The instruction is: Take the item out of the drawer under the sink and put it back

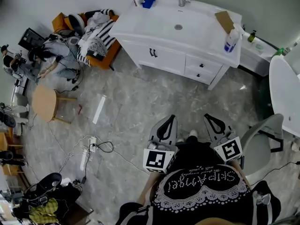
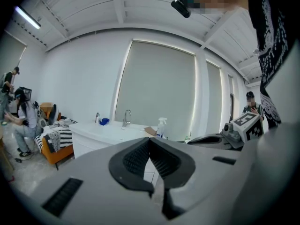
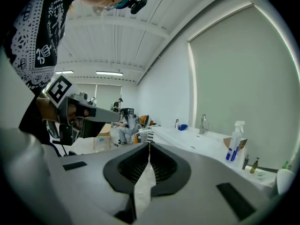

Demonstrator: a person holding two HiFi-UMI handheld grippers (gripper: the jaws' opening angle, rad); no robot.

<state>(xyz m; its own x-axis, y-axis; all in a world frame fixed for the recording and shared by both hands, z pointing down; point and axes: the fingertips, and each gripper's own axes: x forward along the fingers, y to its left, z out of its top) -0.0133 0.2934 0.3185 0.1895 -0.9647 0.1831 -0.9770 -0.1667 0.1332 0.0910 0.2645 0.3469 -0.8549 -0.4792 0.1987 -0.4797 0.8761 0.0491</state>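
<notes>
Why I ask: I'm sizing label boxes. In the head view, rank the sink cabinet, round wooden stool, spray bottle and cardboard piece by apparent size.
1. Sink cabinet
2. Round wooden stool
3. Spray bottle and cardboard piece: these look alike in size, so they are left unranked.

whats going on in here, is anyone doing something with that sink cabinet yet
Not yet. A person stands on the floor a little way back from the white sink cabinet, holding the left gripper and the right gripper out in front. Both have their jaws together with nothing between them. The drawers under the sink all look closed. A spray bottle and a cardboard box sit on the counter.
</notes>
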